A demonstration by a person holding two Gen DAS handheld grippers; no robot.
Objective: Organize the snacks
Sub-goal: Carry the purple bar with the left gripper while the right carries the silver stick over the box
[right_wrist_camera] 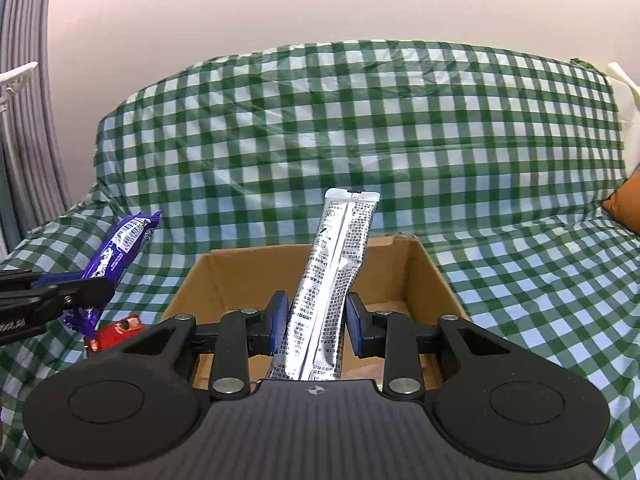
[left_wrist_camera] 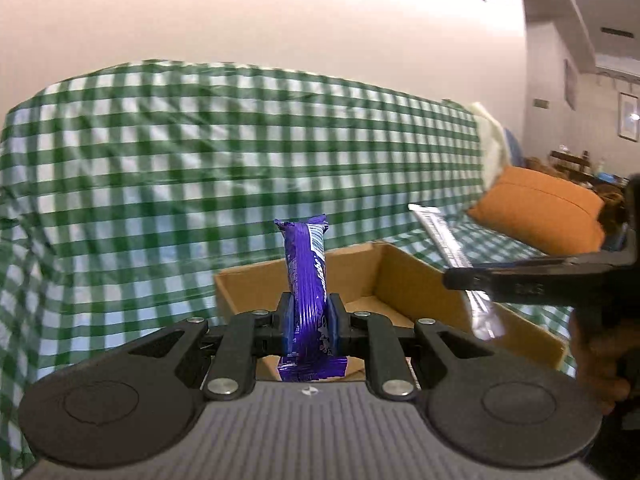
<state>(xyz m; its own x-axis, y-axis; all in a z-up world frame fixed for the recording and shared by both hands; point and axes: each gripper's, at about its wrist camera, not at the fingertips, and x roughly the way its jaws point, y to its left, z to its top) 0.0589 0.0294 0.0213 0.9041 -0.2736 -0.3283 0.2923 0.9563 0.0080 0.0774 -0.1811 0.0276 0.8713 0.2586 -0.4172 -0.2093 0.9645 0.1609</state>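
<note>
Left tongs (left_wrist_camera: 310, 320) clamped on a purple snack bar (left_wrist_camera: 307, 280), blue pads pressing both sides near its lower end. Bar upright, top seam crimped, bottom seam poking out below the pads. Held above the near left edge of an open cardboard box (left_wrist_camera: 396, 276).

Right tongs (right_wrist_camera: 316, 326) around a long silver snack pouch (right_wrist_camera: 334, 280), pouch leaning slightly to the right, top end up over the box (right_wrist_camera: 248, 276). Left pad against the pouch; a thin gap visible at the right pad, so grip looks loose, though cannot tell for sure. From the left wrist view, same pouch (left_wrist_camera: 444, 236) pinched side-on, slanting up and to the left, with a hand (left_wrist_camera: 596, 360) wrapped round the handle at the right edge.

Box resting on a sofa under a green checked cloth (right_wrist_camera: 360, 128). A red snack packet (right_wrist_camera: 120, 330) lying on the cloth, just left of the box, below the left tongs. Orange cushion (left_wrist_camera: 540, 208) at the sofa's right end.
</note>
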